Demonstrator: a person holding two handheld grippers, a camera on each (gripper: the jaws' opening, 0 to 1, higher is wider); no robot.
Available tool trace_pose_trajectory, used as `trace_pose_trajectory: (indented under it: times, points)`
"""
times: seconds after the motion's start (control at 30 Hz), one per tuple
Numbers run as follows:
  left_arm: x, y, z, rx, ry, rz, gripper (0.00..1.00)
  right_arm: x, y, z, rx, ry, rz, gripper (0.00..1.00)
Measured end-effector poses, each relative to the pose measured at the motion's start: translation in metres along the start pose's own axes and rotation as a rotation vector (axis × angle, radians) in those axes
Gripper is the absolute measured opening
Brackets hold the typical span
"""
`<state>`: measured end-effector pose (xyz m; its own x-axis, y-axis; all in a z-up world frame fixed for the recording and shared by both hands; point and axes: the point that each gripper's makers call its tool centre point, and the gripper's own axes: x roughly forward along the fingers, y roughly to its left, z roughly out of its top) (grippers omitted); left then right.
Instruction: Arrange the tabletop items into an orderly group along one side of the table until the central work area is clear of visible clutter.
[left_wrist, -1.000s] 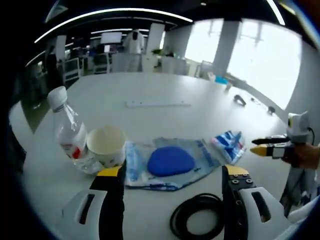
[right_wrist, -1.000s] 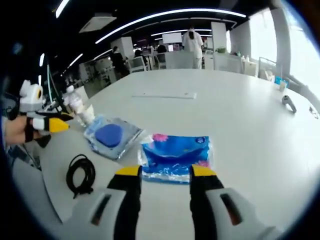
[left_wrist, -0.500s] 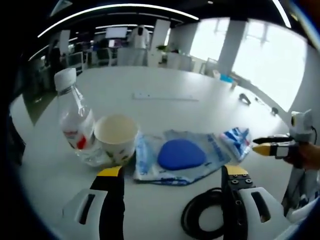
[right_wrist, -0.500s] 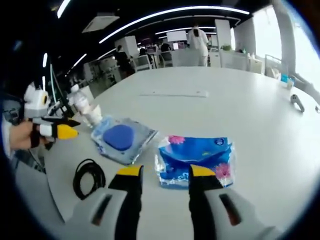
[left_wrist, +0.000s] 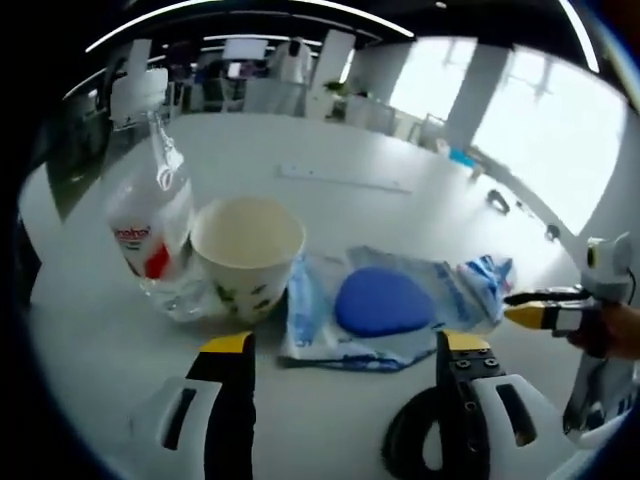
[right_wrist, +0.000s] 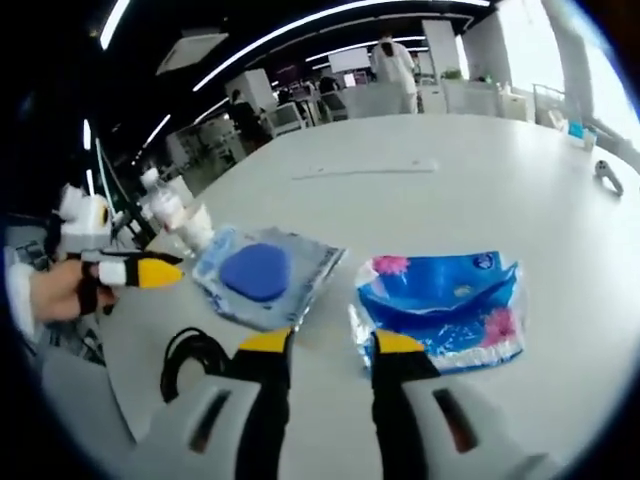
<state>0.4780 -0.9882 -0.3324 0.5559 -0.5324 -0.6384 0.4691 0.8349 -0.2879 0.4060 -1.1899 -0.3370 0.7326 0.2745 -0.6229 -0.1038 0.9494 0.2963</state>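
Your left gripper (left_wrist: 340, 345) hangs spread and empty over the white worktop (left_wrist: 330, 210). Ahead, in one row: one clear plastic bottle (left_wrist: 148, 225) upright, one white paper cup (left_wrist: 247, 253) touching it, one clear pouch with a blue pad (left_wrist: 385, 305) lying flat, and one blue tissue pack (right_wrist: 445, 305) lengthwise beside it. One black cable coil (left_wrist: 415, 455) lies nearest. Your right gripper (right_wrist: 320, 345) is slightly parted, empty.

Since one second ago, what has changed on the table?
The left hand-held gripper has come closer to the cup and bottle; the right hand-held gripper has swung left of the blue tissue pack. Both stayed empty. No item was moved.
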Motion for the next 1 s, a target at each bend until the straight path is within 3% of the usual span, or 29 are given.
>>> trace_pose_trajectory:
  times: [0.1, 0.53, 0.8, 1.0]
  points:
    - [0.004, 0.003, -0.002, -0.015, -0.004, 0.006, 0.61, 0.005, 0.007, -0.002, 0.049, -0.001, 0.018, 0.26]
    - [0.018, 0.016, 0.001, -0.078, -0.008, 0.020, 0.50, 0.030, 0.020, -0.007, 0.121, 0.018, 0.065, 0.13]
    - [0.022, 0.015, -0.009, -0.073, 0.020, 0.028, 0.30, 0.036, 0.015, -0.006, 0.133, 0.030, 0.045, 0.08]
    - [0.023, 0.021, -0.013, -0.100, 0.036, 0.052, 0.06, 0.036, 0.009, -0.002, 0.085, 0.041, 0.012, 0.02]
